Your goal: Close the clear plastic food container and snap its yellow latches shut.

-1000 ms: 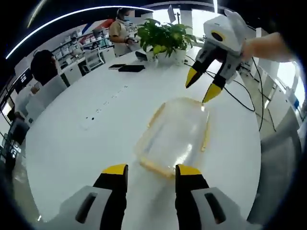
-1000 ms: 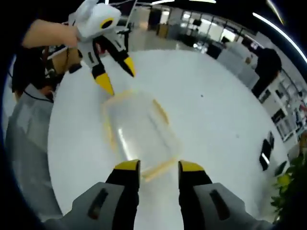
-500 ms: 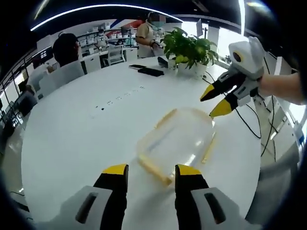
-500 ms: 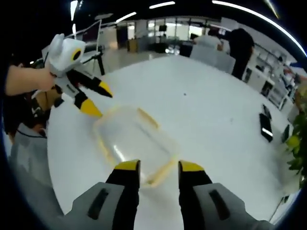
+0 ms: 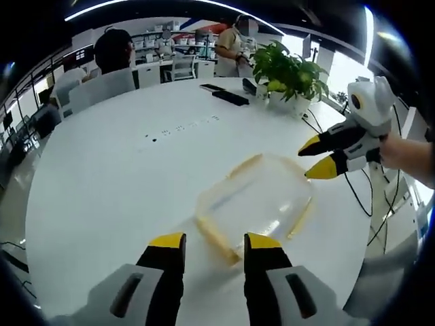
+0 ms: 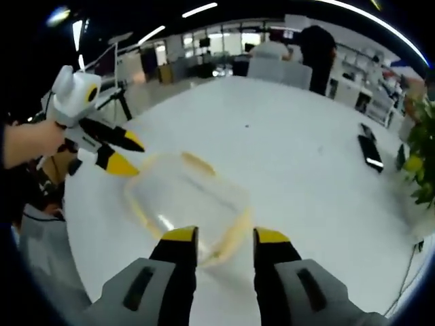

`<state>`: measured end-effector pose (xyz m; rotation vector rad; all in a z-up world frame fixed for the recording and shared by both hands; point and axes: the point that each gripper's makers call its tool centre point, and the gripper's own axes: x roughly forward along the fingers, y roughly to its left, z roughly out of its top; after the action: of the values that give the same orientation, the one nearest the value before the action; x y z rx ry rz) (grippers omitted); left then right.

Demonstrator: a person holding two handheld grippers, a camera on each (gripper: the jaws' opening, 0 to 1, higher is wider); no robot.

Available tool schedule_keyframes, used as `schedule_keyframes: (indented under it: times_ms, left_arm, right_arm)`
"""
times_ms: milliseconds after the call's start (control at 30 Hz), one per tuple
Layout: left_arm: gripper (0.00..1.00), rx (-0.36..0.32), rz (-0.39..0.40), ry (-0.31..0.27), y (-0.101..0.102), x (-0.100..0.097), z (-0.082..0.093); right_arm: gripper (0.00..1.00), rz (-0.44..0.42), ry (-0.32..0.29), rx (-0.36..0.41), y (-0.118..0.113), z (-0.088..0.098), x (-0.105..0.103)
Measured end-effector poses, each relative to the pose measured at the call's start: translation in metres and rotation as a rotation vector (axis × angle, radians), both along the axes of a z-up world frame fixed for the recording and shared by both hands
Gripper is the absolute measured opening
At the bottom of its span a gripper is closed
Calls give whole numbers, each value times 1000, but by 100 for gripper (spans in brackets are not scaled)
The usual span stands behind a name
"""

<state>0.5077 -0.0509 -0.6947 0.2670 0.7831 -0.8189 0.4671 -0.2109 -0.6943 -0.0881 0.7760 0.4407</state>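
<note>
White round table (image 5: 102, 176) has wide free surface around the clear container (image 5: 255, 200), which lies lid-on near the table's near-right edge, with yellow latches (image 5: 216, 236) along its sides. Left gripper (image 5: 214, 246) is open and holds nothing, just before the container. Right gripper (image 6: 219, 239) is also open and empty. Compared with earlier, the right gripper has swung lower beside the container's far corner. No writing is readable

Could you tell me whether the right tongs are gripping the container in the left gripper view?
No, the right tongs are open and hover beside the container without clamping it.
</note>
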Motion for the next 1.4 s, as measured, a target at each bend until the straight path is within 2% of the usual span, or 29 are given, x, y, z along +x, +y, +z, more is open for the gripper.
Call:
schedule_keyframes:
  times_ms: [333, 467, 700, 967, 1167, 1300, 1400]
  left_arm:
    - [26, -44, 95, -19, -7, -4, -2]
    - [26, -65, 125, -24, -8, -8, -4]
    - [26, -92, 161, -33, -6, -8, -5]
    - [26, -153, 225, 1, -9, -9, -8]
    - [27, -194, 262, 23, -12, -10, -10]
    - [28, -238, 305, 61, -12, -10, -13]
    - [28, -245, 311, 58, -13, -10, -13]
  right_arm:
    - [30, -165, -48, 69, -3, 1, 1]
    - [32, -199, -37, 96, -3, -7, -1]
    - [31, -249, -23, 171, 1, -11, -2]
    - [29, -301, -5, 251, 2, -17, 6]
    - [29, -317, -7, 264, 4, -15, 2]
    - [30, -341, -6, 275, 6, -14, -1]
    - [30, -363, -5, 286, 7, -14, -3]
